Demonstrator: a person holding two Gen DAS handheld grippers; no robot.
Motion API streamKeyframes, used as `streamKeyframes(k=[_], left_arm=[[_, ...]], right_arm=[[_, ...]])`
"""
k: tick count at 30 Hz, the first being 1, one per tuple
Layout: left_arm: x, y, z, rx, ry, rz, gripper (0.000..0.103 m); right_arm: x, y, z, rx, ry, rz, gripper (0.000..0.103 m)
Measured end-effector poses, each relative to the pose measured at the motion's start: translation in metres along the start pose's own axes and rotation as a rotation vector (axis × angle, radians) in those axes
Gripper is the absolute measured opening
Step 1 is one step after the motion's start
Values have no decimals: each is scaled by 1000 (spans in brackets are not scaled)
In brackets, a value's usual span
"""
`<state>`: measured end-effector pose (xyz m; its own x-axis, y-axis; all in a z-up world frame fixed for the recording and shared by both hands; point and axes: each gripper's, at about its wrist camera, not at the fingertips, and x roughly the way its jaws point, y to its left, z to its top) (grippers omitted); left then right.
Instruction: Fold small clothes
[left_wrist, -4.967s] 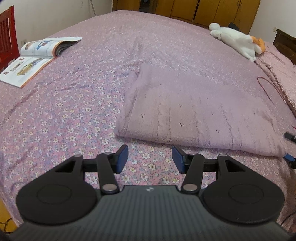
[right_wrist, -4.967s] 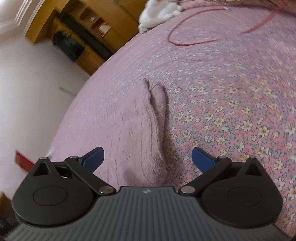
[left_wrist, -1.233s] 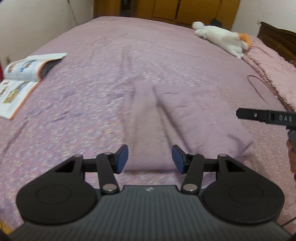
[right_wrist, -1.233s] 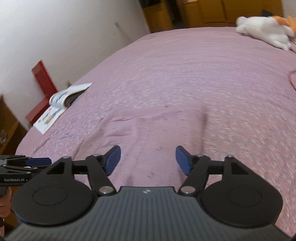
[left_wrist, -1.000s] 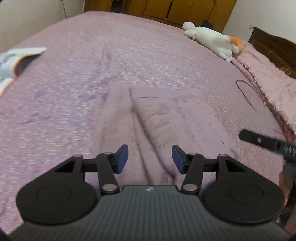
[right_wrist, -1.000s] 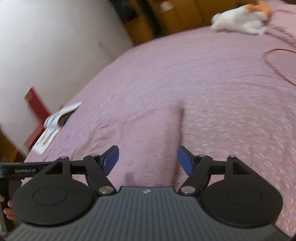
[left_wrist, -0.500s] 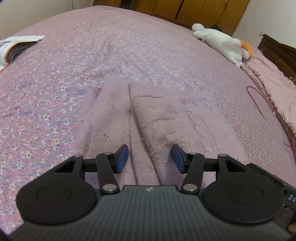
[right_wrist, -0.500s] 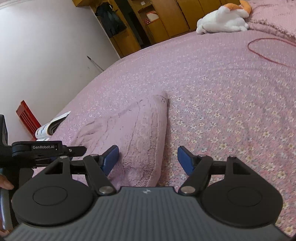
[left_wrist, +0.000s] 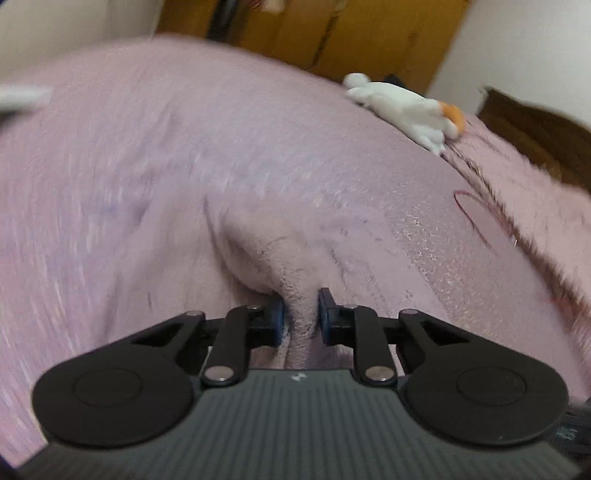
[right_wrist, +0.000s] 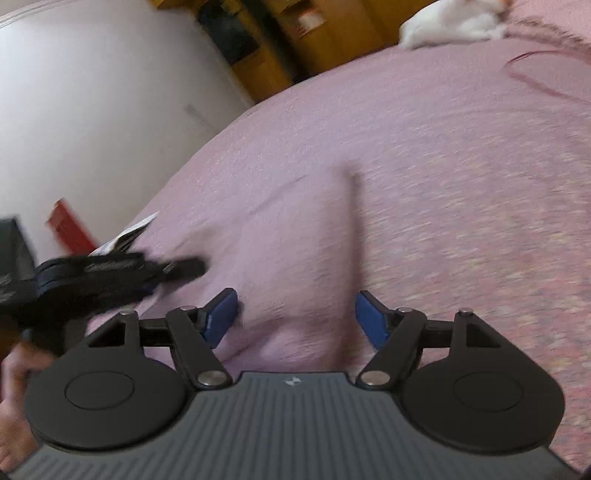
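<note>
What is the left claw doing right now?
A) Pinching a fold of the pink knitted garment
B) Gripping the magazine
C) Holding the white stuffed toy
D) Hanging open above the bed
A: in the left wrist view the left claw has its blue pads closed on a raised ridge of the pink knitted garment.

The left gripper (left_wrist: 300, 316), apart half a second ago, has closed its jaws on a fold of the pink knit garment (left_wrist: 280, 254). The right gripper (right_wrist: 297, 318) has spread wider over the garment's near edge.
</note>
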<state>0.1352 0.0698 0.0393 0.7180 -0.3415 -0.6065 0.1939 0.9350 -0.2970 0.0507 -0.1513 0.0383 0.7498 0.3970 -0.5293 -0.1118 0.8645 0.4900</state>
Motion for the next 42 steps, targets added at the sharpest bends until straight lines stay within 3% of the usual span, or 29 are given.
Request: streamKeyframes(k=[3,7,9,12,15,20,22,27,29,31,35,37,39,42], left_arm=[[-16,0,27,32,-28,-2,19],[-37,25,51,-16,-76,57,17],[-34,39,46,-19,-35,92,17],[-14,58,25,-10,69,205,18],[-10,68,11,-18,40,212,23],[-14,61,14,23,36,209,24],[-20,62,15,29,36,216,38],[-25,55,23,34,-15,183,56],[-14,54,29,42,-8,202,56],[2,54,33,51,37,208,55],[22,59,35,95,55,291,59],[27,70,35,58,61,287,59],[28,79,35,22,66,272,60],[22,77,35,48,74,269,60]], right_arm=[[3,29,5,-116,-3,-6,78],[8,55,9,-187,8,74,78],[14,65,5,-231,19,77,78],[24,72,-3,-298,23,53,78],[25,72,-8,-326,16,50,78],[19,62,0,-281,20,72,78],[15,52,4,-224,14,81,78],[5,31,7,-94,-30,51,78],[7,26,7,-66,-39,-30,77],[10,26,5,-82,-32,-113,69],[18,35,0,-94,-12,-62,63],[26,45,-6,-105,25,-22,61],[27,57,-13,-172,9,-53,61],[25,54,-12,-165,12,-41,62]])
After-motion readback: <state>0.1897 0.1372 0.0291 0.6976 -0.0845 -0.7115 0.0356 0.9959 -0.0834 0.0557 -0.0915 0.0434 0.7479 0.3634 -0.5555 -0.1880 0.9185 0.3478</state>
